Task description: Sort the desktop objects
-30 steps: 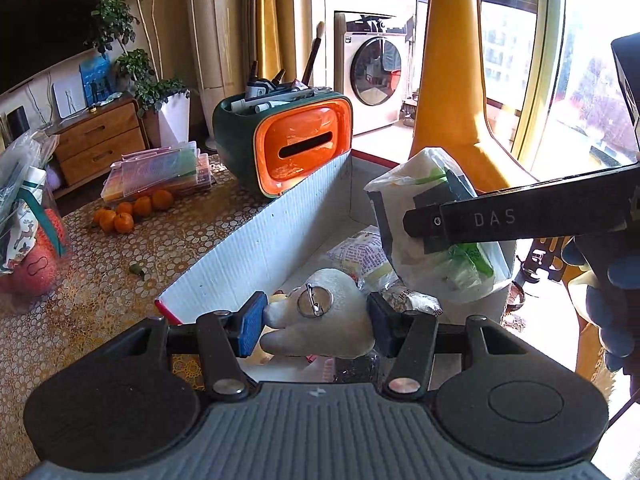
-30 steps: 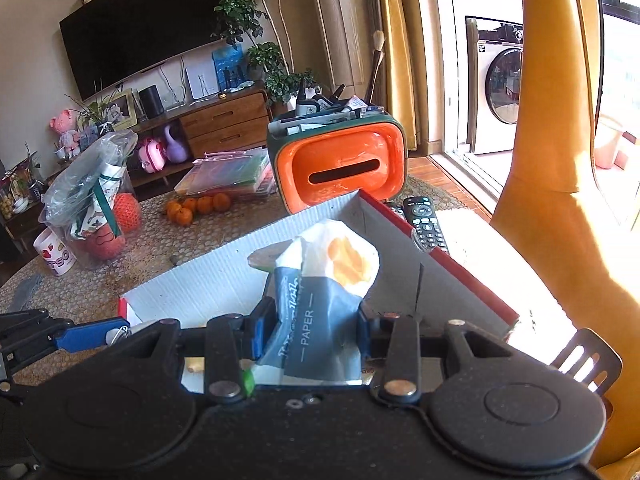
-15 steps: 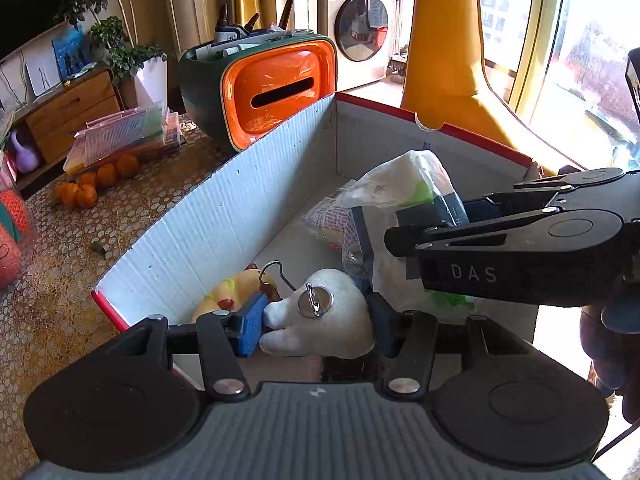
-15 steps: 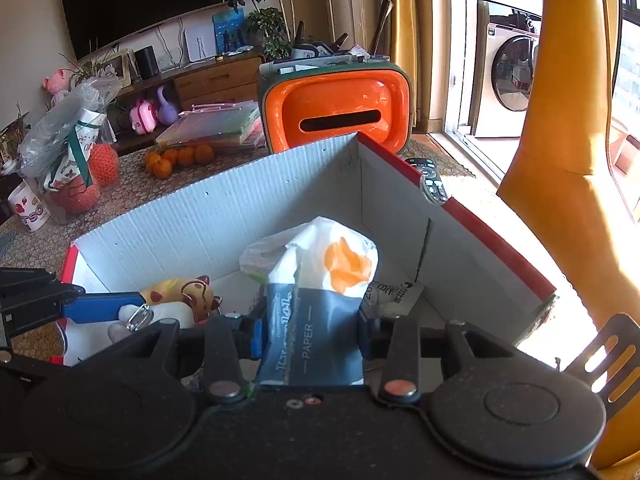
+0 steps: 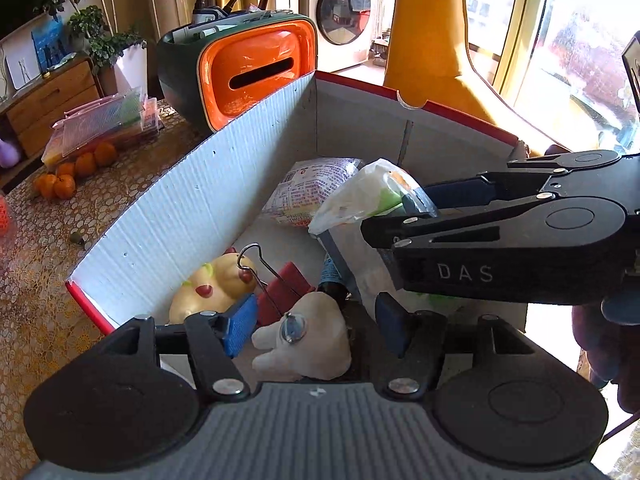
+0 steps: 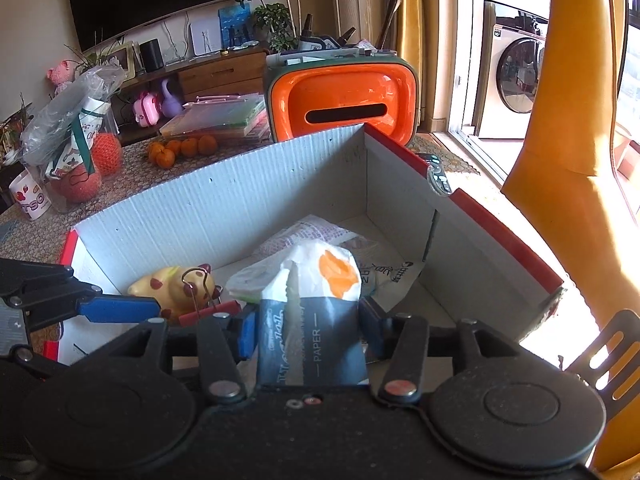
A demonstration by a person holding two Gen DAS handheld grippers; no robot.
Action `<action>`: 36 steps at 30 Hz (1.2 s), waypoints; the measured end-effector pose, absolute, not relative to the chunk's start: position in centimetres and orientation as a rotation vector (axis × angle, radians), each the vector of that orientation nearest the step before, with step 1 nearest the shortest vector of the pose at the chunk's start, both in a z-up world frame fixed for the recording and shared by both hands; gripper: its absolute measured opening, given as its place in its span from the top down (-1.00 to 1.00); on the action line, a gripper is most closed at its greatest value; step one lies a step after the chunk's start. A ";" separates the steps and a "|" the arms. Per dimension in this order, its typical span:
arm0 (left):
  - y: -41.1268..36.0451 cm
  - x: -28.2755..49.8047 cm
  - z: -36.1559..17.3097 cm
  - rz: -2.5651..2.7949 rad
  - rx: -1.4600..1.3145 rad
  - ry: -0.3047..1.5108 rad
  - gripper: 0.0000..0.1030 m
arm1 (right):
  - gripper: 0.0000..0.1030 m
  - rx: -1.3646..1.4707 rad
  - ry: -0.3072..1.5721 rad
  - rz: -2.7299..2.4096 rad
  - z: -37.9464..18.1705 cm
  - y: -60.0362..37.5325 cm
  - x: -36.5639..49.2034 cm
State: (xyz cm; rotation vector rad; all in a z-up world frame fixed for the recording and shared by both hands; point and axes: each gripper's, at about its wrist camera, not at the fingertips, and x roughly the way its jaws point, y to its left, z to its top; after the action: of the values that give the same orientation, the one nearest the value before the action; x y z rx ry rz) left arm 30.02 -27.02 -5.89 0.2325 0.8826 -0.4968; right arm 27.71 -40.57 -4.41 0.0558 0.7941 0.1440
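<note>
A cardboard box (image 5: 200, 208) with red outer faces stands open on the table. My left gripper (image 5: 316, 330) is low inside it, jaws opening. A white plush toy (image 5: 304, 338) with a metal ring lies between the blue pads, and gaps show on both sides. My right gripper (image 6: 308, 332) is also in the box (image 6: 220, 200), jaws opening around a tissue pack (image 6: 312, 344) that rests upright between the pads. From the left wrist, the right gripper (image 5: 400, 212) crosses from the right over the pack (image 5: 372, 196).
A yellow spotted plush (image 5: 208, 292), a red binder clip (image 5: 284, 288) and a snack packet (image 5: 308, 192) lie in the box. Behind it stand an orange-and-green organiser (image 6: 344, 100), plastic cases (image 6: 220, 116), mandarins (image 6: 180, 148) and a remote (image 6: 438, 172). A yellow chair (image 6: 580, 160) is at the right.
Both grippers sank into the box with their loads. The jaws of both then widened, so the plush toy and the tissue pack are no longer squeezed.
</note>
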 end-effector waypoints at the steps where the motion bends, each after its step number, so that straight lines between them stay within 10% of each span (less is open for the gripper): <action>1: -26.9 29.8 -5.7 -0.493 0.228 0.881 -0.25 | -0.16 0.057 0.790 0.143 -4.3 -40.6 27.6; 9: -24.7 28.2 -3.9 -0.458 0.153 0.846 -0.25 | -0.24 0.094 0.759 0.149 -2.7 -40.8 26.4; 12: -23.8 27.3 -2.9 -0.446 0.132 0.815 -0.58 | -0.40 0.106 0.741 0.155 -2.0 -40.8 25.7; 36: -17.6 21.3 1.0 -0.365 0.047 0.670 -0.59 | -0.68 0.121 0.578 0.275 2.5 -39.6 17.6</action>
State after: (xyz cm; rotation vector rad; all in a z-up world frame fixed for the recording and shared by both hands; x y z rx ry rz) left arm 21.34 -17.60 0.95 0.0467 0.6697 -0.3649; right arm 17.59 -39.58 2.50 0.1213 0.5776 0.2754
